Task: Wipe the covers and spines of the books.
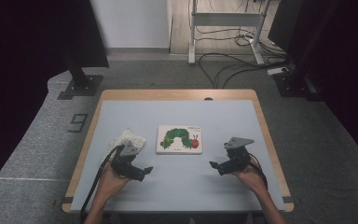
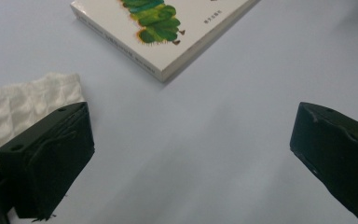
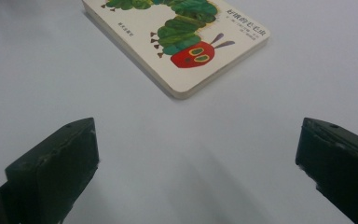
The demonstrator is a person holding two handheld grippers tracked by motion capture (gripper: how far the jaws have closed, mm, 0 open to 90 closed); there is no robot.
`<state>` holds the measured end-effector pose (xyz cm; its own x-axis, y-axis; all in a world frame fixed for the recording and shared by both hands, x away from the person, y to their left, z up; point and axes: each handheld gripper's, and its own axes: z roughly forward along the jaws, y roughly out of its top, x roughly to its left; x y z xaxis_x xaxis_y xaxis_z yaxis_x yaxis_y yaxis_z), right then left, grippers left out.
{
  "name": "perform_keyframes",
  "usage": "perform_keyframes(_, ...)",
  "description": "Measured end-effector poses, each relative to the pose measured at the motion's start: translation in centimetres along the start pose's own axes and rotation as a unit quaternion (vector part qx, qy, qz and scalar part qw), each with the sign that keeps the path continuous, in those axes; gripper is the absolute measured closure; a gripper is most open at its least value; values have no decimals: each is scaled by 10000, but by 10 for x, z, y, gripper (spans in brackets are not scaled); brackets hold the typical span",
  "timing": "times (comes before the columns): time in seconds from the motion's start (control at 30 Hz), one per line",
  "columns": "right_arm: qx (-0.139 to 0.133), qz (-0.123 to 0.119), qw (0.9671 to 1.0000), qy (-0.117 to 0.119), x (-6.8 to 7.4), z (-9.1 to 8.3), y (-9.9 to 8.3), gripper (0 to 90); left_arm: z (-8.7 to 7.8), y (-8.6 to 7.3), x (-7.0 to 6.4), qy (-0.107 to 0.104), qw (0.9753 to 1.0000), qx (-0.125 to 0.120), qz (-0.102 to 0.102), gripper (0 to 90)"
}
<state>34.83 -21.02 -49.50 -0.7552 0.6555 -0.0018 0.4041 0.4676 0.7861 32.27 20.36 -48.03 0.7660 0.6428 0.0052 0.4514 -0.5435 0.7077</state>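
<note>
Book untouched, closed, flat on table. Left gripper and right gripper held near book, jaws spread, empty. Cloth left of book. Nothing grasped yet.

- The bench has a pale blue-grey top with a wooden edge.
- Grey carpet covers the floor.
- A white wall panel stands behind.
- Cables trail beneath a metal desk frame.
- Both sides are dark, possibly curtains.
</note>
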Motion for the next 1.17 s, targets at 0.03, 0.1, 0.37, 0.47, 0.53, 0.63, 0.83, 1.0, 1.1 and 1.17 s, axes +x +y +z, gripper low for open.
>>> perform_keyframes(0.03,14,3,10000,-2,1,-3,-1,0,-2,-2,-2,23,10000,14,7,0)
perform_keyframes(0.1,13,16,10000,-30,1,-8,-5,0,-7,-6,-4,41,10000,14,26,0)
perform_keyframes(0.37,70,109,9997,-199,1,-26,-23,0,-25,-31,-8,75,9999,-64,-121,0)
perform_keyframes(0.47,110,138,9996,-239,1,-30,-31,0,-26,-44,-6,132,9997,-30,-218,2)
perform_keyframes(0.53,146,128,9994,-277,2,-31,-35,0,-25,-52,-4,136,9995,10,-282,5)
perform_keyframes(0.63,192,156,9993,-288,4,-30,-43,0,-21,-62,-3,170,9991,62,-376,5)
perform_keyframes(0.83,354,197,9988,-257,5,-19,-59,0,-8,-75,-2,124,9985,302,-433,0)
perform_keyframes(1.0,520,257,9979,-283,6,-13,-62,0,-8,-75,-4,193,9985,321,-388,0)
perform_keyframes(1.1,516,278,9979,-283,6,-13,-63,0,-7,-75,-5,211,9986,331,-362,0)
perform_keyframes(1.17,505,295,9979,-271,5,-13,-63,0,-7,-75,-5,219,9986,331,-358,0)
